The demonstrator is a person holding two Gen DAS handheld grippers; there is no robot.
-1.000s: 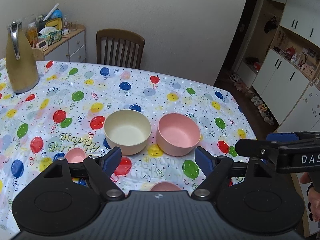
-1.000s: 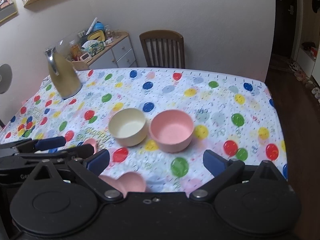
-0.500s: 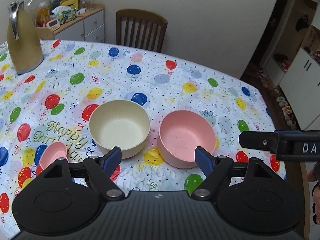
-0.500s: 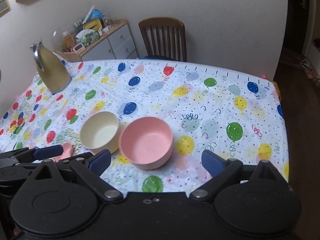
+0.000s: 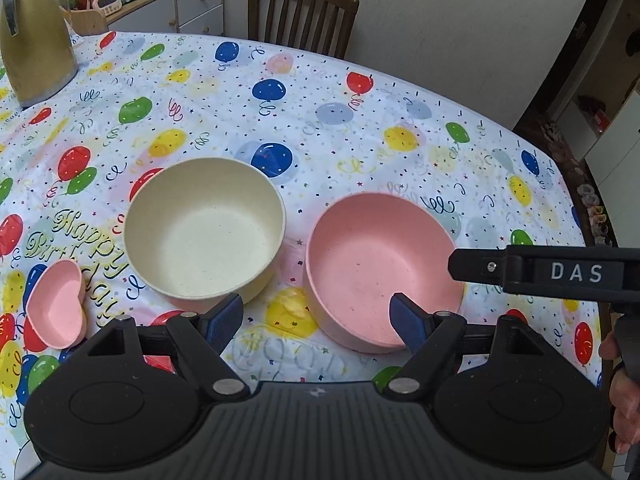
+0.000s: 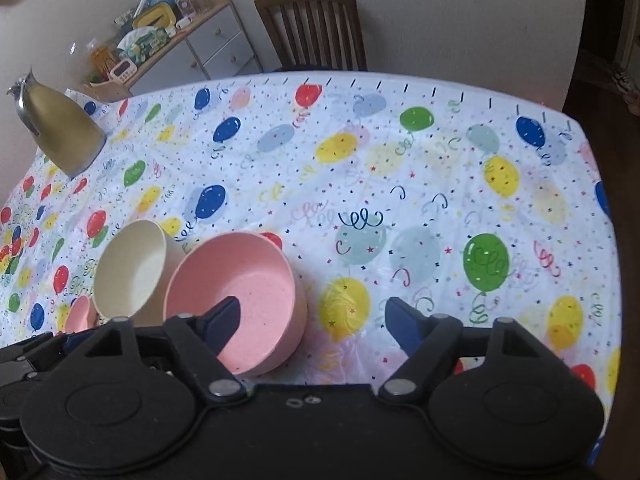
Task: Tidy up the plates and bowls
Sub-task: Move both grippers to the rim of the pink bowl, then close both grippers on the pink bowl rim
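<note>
Change since a second ago: both cameras have come down and in toward the bowls, which now fill far more of each view; the right gripper's fingers stand narrower than they did.

Left wrist view, left gripper: fingers spread wide, nothing between them, touching nothing that I can tell.
Left wrist view, cream bowl: upright on the bench, at about 11 o'clock from the left fingers, its near rim just above the left-hand fingertip.
Left wrist view, pink bowl: upright, just beside the cream bowl and apart from it, at about 1 o'clock; the right-hand fingertip overlaps its near rim in the picture, contact not clear.
Left wrist view, heart-shaped pink dish: at 9 o'clock, near the bench edge.
Left wrist view, right gripper: its black finger reaches in from 3 o'clock over the pink bowl's right rim; a hand holds its handle.

Right wrist view, right gripper: fingers closing, still well apart; the pink bowl's right wall lies between them, the left fingertip inside the bowl, the right one over bare cloth. No pad presses on it.
Right wrist view, pink bowl: at 10 o'clock, close against the cream bowl.
Right wrist view, gold jug: far off at 10 o'clock.
Right wrist view, chair: at 12 o'clock, behind the bench.
</note>
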